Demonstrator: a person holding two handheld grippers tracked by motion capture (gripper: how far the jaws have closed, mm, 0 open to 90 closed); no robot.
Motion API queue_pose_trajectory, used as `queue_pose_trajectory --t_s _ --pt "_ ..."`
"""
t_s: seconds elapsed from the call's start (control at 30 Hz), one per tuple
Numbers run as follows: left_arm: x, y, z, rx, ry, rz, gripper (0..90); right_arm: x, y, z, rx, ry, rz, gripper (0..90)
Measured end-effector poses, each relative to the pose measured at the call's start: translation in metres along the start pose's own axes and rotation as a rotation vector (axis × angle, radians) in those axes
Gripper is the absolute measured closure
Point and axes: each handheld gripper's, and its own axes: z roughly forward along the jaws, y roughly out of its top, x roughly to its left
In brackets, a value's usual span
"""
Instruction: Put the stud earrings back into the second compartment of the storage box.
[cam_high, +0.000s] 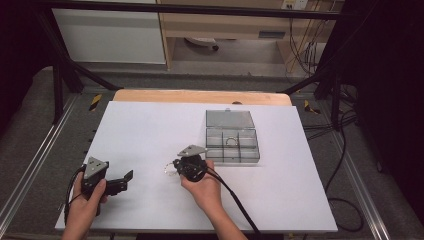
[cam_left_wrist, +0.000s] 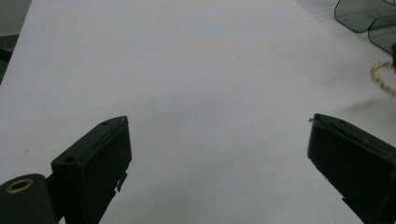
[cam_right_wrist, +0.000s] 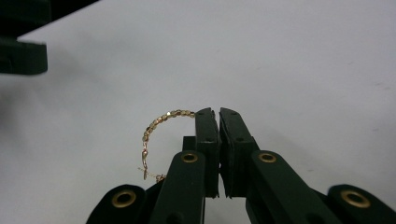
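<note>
The right hand-held gripper (cam_right_wrist: 218, 114) sits near the middle of the white tabletop (cam_high: 150, 130), its jaws pressed together on a gold beaded bracelet (cam_right_wrist: 156, 128) that arcs out to one side of them. In the high view this bracelet (cam_high: 168, 169) lies just beside the gripper, toward the left edge. A clear plastic box (cam_high: 232, 144) with its lid open stands closer to the far right corner, a small ring-like item in one compartment. The left hand-held gripper (cam_high: 122, 182) rests at the near left corner, jaws wide apart over bare tabletop.
</note>
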Motion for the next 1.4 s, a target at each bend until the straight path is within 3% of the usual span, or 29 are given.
queue_pose_trajectory --t_s 0.23,0.43,0.57,1.0,1.4 --pt "-0.002 0.000 0.000 -0.002 -0.006 0.008 6.9 -0.035 0.019 -0.029 -0.053 -0.033 0.049 87.5" --pt "-0.002 0.000 0.000 0.001 -0.011 0.005 6.9 -0.061 0.031 -0.042 -0.071 -0.059 0.082 87.5" --pt "-0.003 0.000 0.000 0.001 -0.014 0.009 6.8 -0.073 0.039 -0.048 -0.103 -0.031 0.131 87.5" --pt "-0.004 0.000 0.001 0.006 -0.028 0.012 6.9 -0.094 0.058 -0.057 -0.102 -0.115 0.077 87.5" --pt "-0.005 0.000 0.001 0.001 -0.033 0.017 6.9 -0.116 0.072 -0.069 -0.107 -0.157 0.089 87.5"
